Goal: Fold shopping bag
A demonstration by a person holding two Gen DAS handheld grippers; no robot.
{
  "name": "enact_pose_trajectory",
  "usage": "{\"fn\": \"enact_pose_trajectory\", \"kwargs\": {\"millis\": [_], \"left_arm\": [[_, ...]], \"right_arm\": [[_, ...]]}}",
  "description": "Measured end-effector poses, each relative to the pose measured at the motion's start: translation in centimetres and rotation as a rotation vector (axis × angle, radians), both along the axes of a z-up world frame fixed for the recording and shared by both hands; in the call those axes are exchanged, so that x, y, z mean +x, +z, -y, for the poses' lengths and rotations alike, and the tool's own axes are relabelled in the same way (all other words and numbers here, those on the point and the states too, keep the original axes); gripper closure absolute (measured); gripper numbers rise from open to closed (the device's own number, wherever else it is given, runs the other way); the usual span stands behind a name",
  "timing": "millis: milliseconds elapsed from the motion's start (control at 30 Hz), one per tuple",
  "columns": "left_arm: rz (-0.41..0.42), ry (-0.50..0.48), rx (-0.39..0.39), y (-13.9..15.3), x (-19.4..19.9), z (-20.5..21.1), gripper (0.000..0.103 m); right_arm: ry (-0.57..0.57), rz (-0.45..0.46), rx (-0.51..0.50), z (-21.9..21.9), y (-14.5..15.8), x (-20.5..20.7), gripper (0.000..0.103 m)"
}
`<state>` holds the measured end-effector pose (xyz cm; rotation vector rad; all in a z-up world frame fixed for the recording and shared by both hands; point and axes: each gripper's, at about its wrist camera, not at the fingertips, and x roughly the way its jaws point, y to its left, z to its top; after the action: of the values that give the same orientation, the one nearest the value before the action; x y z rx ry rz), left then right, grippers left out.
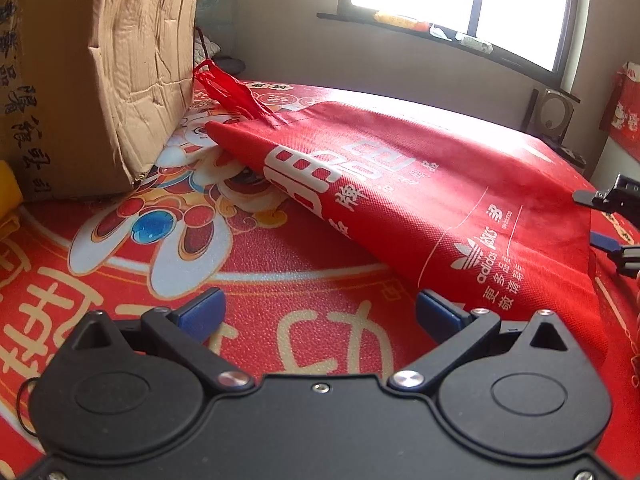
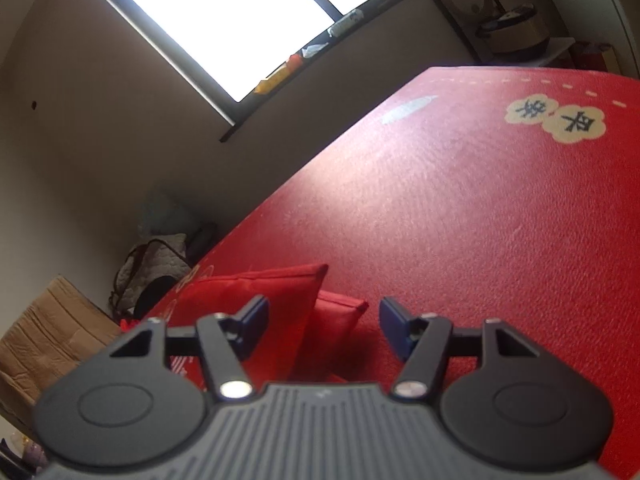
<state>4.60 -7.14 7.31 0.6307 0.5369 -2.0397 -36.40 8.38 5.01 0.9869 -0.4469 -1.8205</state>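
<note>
The red shopping bag [image 1: 420,200] lies flat on the red patterned table mat [image 1: 280,280], filling the centre and right of the left wrist view. It looks light, soft and floppy (a thin woven fabric, likely to sag when lifted), so a pinch at a corner or along an edge seems best. Its long axis runs from the handle [image 1: 228,92] at upper left to the lower right. The left gripper [image 1: 320,314] is released, holding nothing; the right gripper [image 2: 324,330] is also spread, with 2 bag corners ahead, untouched.

bright window [image 1: 480,4] in beige wall [image 1: 280,32], cluttered sill [image 1: 440,34].
</note>
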Motion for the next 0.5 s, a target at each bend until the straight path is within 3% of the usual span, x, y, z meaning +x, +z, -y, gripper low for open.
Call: {"fn": "enact_pose_trajectory", "kwargs": {"millis": [200, 333, 500], "left_arm": [[0.026, -0.003, -0.007, 0.2, -0.4, -0.3, 0.000], [0.013, 0.002, -0.004, 0.2, -0.2, -0.3, 0.001], [0.022, 0.007, -0.006, 0.3, -0.3, -0.3, 0.000]], "right_arm": [[0.039, 0.023, -0.026, 1.1, -0.3, 0.3, 0.041], [0.049, 0.143, -0.106, 0.2, -0.5, 0.1, 0.041], [0.077, 0.128, -0.112, -0.2, 0.1, 0.3, 0.041]]}}
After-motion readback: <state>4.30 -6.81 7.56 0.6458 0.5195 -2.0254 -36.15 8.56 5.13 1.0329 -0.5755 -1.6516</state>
